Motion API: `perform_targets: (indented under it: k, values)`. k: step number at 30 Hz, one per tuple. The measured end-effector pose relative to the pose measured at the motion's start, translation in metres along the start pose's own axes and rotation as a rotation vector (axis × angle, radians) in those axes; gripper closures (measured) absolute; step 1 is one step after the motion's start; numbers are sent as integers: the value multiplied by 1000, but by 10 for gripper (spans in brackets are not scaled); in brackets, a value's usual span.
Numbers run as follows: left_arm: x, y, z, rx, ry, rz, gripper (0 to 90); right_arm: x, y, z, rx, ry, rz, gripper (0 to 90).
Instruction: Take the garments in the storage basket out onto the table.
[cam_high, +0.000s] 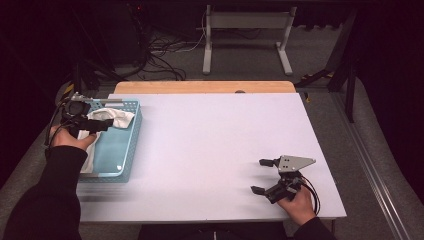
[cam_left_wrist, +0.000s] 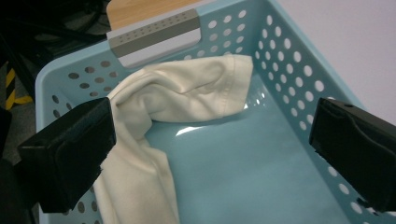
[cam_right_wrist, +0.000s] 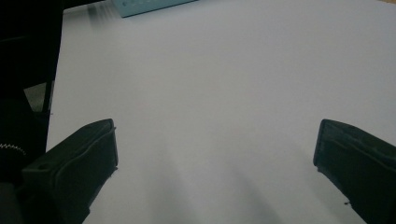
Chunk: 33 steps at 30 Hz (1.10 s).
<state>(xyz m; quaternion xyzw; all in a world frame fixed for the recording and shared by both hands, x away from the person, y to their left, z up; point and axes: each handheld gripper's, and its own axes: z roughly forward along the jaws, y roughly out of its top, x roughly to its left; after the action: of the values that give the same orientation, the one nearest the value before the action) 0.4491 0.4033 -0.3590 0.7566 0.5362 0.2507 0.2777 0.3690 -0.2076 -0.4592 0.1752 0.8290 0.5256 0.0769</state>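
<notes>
A cream cloth (cam_high: 112, 119) (cam_left_wrist: 173, 98) lies crumpled in a light blue perforated basket (cam_high: 131, 145) (cam_left_wrist: 289, 51) at the table's left edge, spread along the basket's far end and left side. My left gripper (cam_high: 95, 125) (cam_left_wrist: 212, 154) hovers over the basket, open, its jaws wide apart with nothing between them; the left jaw overlaps the cloth's edge in the left gripper view. My right gripper (cam_high: 261, 176) (cam_right_wrist: 215, 172) rests low over the bare white table near the front right, open and empty.
The white table top (cam_high: 210, 150) (cam_right_wrist: 210, 84) stretches wide between the basket and the right gripper. A wooden board (cam_high: 200, 87) edges the far side. Beyond it stand a white table frame (cam_high: 245, 35) and cables on the floor.
</notes>
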Motion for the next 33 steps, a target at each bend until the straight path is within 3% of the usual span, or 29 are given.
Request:
perform_targets:
  k: [15,18,24,30,33]
  values:
    - [19,-9,11,78,46,-34,30,0,0,1,3,6,-4,5]
    - [22,-12,16,121,79,-38,44,0,0,1,4,7,-5,5]
    - [25,-16,22,188,83,-59,88,0,0,1,5,8,-4,5]
    - [27,-19,28,244,103,-55,139,0,0,1,5,9,-4,5]
    - [30,-22,29,268,90,-76,163,0,0,1,5,8,-2,5]
